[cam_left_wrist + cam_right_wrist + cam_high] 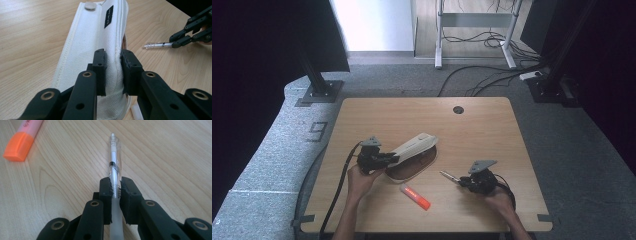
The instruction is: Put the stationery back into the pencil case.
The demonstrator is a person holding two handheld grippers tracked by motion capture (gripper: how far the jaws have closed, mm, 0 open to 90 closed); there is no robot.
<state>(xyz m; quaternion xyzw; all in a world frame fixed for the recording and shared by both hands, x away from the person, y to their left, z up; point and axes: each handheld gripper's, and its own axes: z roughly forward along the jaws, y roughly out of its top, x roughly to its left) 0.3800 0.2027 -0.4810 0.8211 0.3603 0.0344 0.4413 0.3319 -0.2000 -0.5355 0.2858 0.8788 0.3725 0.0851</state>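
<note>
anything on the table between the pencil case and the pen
No, only bare wood lies between the case and the pen, as the high view shows. The orange marker lies nearer the person, off that stretch.

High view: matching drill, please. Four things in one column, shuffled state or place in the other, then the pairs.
1. case
2. pen
3. highlighter
4. table hole

a. lies loose on the table, near edge
b. far side of the table
c. flap pinched by the left gripper
d. clamped in the right gripper

Pairs: 1-c, 2-d, 3-a, 4-b
</note>
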